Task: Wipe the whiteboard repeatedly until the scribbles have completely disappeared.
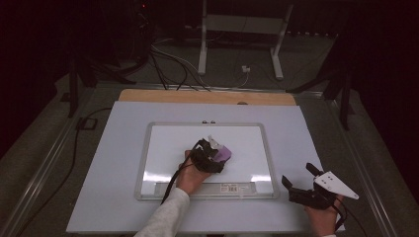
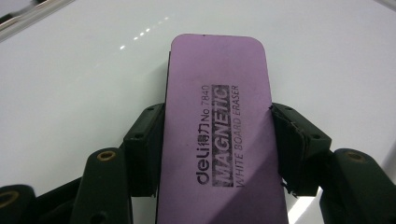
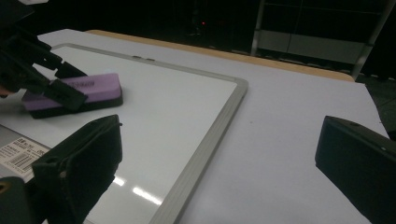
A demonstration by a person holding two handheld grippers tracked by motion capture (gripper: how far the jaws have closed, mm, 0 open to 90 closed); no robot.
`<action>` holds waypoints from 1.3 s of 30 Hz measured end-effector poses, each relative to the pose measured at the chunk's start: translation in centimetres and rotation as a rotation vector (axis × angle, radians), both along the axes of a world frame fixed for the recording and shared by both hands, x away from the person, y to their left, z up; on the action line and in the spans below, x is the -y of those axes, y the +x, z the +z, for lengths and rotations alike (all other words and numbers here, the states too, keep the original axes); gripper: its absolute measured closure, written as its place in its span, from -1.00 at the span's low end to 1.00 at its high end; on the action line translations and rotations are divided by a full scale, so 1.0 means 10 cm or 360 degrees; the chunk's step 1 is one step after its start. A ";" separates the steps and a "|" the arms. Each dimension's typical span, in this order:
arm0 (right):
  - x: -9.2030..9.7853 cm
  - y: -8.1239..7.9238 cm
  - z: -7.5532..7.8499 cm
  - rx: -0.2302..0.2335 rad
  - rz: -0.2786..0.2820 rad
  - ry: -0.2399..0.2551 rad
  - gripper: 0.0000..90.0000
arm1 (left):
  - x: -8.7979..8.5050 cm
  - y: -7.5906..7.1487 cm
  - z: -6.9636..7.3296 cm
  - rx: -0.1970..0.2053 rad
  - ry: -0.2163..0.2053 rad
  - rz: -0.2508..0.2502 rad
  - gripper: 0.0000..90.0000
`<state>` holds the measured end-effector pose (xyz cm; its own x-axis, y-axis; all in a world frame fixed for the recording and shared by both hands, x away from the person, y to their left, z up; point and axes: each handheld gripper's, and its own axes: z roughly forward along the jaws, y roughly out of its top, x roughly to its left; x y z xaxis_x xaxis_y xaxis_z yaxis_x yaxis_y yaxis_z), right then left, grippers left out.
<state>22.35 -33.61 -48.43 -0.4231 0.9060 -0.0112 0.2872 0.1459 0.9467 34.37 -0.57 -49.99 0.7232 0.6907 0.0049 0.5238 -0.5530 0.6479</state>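
My left forearm reaches in from the near edge of the table in a pale sleeve, the hand wrapped around the left claw out toward the middle of the table. Its jaws are clamped on the long sides of a purple whiteboard eraser. My right hand sits at the near right corner of the table, and the right claw points toward the far left, jaws spread wide with nothing between them.
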 end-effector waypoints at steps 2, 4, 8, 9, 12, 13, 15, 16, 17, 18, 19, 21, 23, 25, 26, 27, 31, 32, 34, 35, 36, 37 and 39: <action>0.00 0.00 0.00 0.0001 0.0000 -0.0002 -0.98 | -0.01 0.02 0.00 -0.0016 -0.0012 0.0007 -0.07; 0.01 0.00 0.00 0.0003 0.0001 -0.0003 -0.98 | -0.04 0.07 0.00 -0.0014 -0.0005 0.0046 -0.07; 0.01 0.00 0.00 0.0001 -0.0004 0.0001 -0.98 | -0.13 0.19 0.01 0.0019 0.0046 0.0149 -0.07; 0.01 0.00 0.00 0.0001 -0.0004 0.0001 -0.98 | -0.17 0.22 0.01 0.0023 0.0060 0.0181 -0.07; 0.01 0.00 0.00 0.0002 -0.0004 0.0000 -0.98 | -0.27 0.32 0.01 0.0039 0.0094 0.0276 -0.07; 0.01 0.00 0.00 0.0001 -0.0004 0.0002 -0.98 | -0.30 0.35 0.01 0.0030 0.0090 0.0300 -0.07; 0.00 0.00 0.00 -0.0002 -0.0001 -0.0001 -0.98 | -0.32 0.38 0.01 0.0007 0.0069 0.0312 -0.07; 0.00 0.00 0.00 -0.0003 -0.0001 -0.0002 -0.98 | -0.32 0.38 0.01 0.0013 0.0075 0.0313 -0.07; 0.00 0.00 0.00 -0.0002 0.0002 -0.0003 -0.98 | -0.30 0.38 0.01 0.0019 0.0080 0.0316 -0.07; -0.01 0.00 0.00 -0.0002 0.0004 -0.0004 -0.98 | -0.29 0.37 0.01 0.0017 0.0078 0.0307 -0.07; -0.01 0.00 0.00 -0.0002 0.0004 -0.0004 -0.98 | -0.27 0.36 0.01 0.0010 0.0065 0.0293 -0.07; -0.01 0.01 -0.01 -0.0002 0.0006 -0.0007 -0.98 | -0.21 0.33 0.01 0.0010 0.0068 0.0257 -0.07; -0.01 0.01 0.00 -0.0001 0.0005 -0.0005 -0.98 | -0.12 0.27 0.02 0.0002 0.0059 0.0197 -0.07; 0.00 0.00 0.00 -0.0003 -0.0001 0.0000 -0.98 | -0.04 0.21 0.02 -0.0006 0.0048 0.0128 -0.07; 0.00 0.00 0.00 -0.0003 -0.0001 0.0000 -0.98 | 0.01 0.17 0.02 -0.0015 0.0039 0.0088 -0.07; 0.00 0.00 0.00 0.0000 0.0001 -0.0002 -0.98 | 0.05 0.14 0.02 -0.0012 0.0039 0.0052 -0.07; 0.00 0.00 0.00 0.0001 -0.0002 -0.0001 -0.98 | 0.10 0.12 0.02 0.0010 0.0051 0.0031 -0.07; 0.00 0.00 0.00 0.0001 -0.0002 -0.0001 -0.98 | 0.09 0.14 0.01 0.0011 0.0042 0.0049 -0.07; 0.01 0.00 0.01 0.0005 -0.0006 0.0001 -0.98 | 0.04 0.19 0.01 0.0013 0.0048 0.0104 -0.07; 0.02 0.00 0.00 0.0003 -0.0009 0.0003 -0.98 | 0.00 0.23 0.01 0.0016 0.0053 0.0134 -0.07; 0.02 0.00 0.00 0.0003 -0.0009 0.0003 -0.98 | -0.04 0.26 0.01 0.0019 0.0057 0.0169 -0.07; 0.02 0.00 0.00 0.0002 -0.0009 0.0004 -0.98 | -0.08 0.29 0.01 0.0016 0.0058 0.0204 -0.07; 0.02 0.00 0.00 0.0004 -0.0007 0.0002 -0.98 | -0.16 0.35 0.01 0.0017 0.0063 0.0265 -0.07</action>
<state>22.32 -33.78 -48.40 -0.4190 0.9079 -0.0109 0.2857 0.1432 0.9476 37.87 1.07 -49.91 0.5984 0.8001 0.0417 0.6036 -0.4844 0.6333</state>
